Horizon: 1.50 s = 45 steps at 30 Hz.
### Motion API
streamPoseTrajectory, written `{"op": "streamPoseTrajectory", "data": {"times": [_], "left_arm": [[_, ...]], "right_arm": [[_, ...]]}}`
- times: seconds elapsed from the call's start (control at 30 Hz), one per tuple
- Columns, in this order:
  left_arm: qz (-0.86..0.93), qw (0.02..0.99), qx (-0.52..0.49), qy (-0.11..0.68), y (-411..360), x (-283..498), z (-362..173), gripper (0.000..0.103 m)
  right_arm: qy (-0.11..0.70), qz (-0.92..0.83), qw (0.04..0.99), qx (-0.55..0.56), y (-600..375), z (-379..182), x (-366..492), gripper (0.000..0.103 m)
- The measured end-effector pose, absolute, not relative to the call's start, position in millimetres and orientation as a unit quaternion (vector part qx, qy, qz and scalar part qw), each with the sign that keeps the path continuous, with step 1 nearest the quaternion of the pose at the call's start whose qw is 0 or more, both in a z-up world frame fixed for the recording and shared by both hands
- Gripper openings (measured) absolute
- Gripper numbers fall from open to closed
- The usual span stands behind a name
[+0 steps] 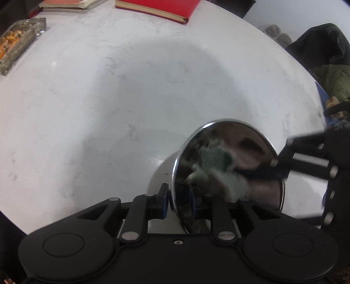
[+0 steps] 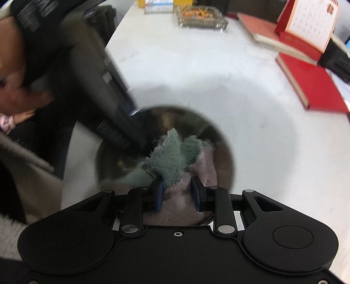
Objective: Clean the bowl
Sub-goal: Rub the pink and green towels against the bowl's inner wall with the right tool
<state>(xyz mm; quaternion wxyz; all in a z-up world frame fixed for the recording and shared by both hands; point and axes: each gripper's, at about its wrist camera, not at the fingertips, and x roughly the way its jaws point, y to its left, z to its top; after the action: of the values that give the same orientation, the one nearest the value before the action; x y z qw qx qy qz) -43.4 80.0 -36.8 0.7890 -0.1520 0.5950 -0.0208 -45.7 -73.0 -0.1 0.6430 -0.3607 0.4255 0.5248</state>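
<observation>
- One shiny round stainless-steel bowl [image 1: 227, 174] is seen on the white marbled tabletop [image 1: 109, 98], near the table's near edge.
- The bowl's rim is clamped by the left gripper [image 1: 178, 202]: one blue pad [image 1: 164, 204] is set outside the wall, the other inside, and the jaws are nearly closed on the thin metal.
- One fluffy cloth, grey-green on one face and pale pink on the other [image 2: 175, 166], is pinched between the two blue pads of the right gripper [image 2: 177, 194]; the jaws are narrowly parted by the bunched fabric.
- The cloth is pressed into the bowl's interior [image 2: 166, 139]; its free end is spread over the polished floor.
- Two red hardcover books [image 1: 153, 8] are counted at the far side of the table in the left wrist view.
- One clear glass dish of orange-yellow pieces [image 1: 19, 43] is located at the far left.
- One red-based desk calendar [image 2: 306, 28] is shown in the right wrist view.
</observation>
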Motion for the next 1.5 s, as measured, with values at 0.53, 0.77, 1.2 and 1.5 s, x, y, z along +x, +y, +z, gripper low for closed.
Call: {"op": "streamPoseTrajectory", "data": {"times": [0.53,0.77,1.2,1.5], "left_arm": [[-0.081,0.788,-0.152,0.592,95,-44,-42,0.018],[-0.092,0.787,-0.138,0.595,94,-41,-40,0.019],[-0.097,0.788,-0.125,0.595,88,-35,-41,0.019],[-0.103,0.788,-0.118,0.595,84,-35,-41,0.019]], "right_arm": [[0.435,0.451,0.689,-0.366,-40,4,-49,0.028],[0.436,0.441,0.700,-0.354,-37,-6,-47,0.028],[0.435,0.434,0.707,-0.351,-46,-11,-62,0.028],[0.436,0.428,0.710,-0.351,-48,-13,-58,0.029]]}}
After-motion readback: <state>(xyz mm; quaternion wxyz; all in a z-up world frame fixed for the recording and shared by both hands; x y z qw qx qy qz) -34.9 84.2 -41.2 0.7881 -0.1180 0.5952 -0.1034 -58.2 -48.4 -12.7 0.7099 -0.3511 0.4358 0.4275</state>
